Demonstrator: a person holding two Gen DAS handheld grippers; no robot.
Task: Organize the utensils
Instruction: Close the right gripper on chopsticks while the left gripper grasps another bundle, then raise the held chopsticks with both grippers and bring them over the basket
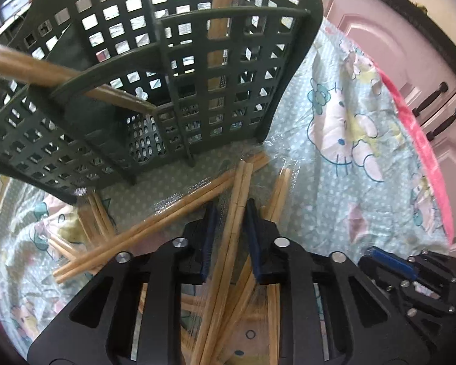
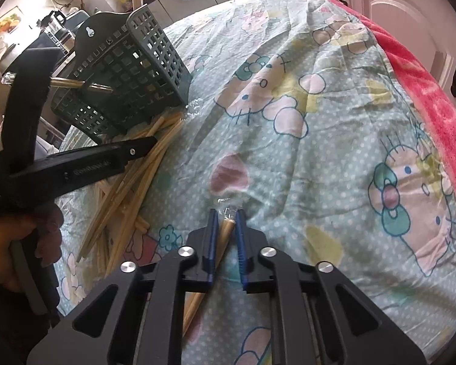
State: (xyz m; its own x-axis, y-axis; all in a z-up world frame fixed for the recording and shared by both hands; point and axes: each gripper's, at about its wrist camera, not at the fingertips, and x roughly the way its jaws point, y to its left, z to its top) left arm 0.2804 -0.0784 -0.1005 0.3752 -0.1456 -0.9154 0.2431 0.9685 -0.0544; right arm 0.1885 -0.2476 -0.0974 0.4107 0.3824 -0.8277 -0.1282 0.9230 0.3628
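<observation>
Wrapped chopsticks (image 1: 179,213) lie heaped on the cartoon-print cloth (image 1: 334,158) before the green basket (image 1: 215,97): light, stiff, slippery in film, best pinched mid-length. The left gripper (image 1: 231,213) clamps one pair; the right gripper (image 2: 226,222) pinches another pair's tip.

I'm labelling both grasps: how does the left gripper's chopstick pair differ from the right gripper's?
The left gripper grips its chopstick pair inside the loose pile by the green basket; the right gripper grips its wrapped pair alone on bare cloth. The left pair runs past the fingertips; the right pair ends at them. Both are pale wood.
</observation>
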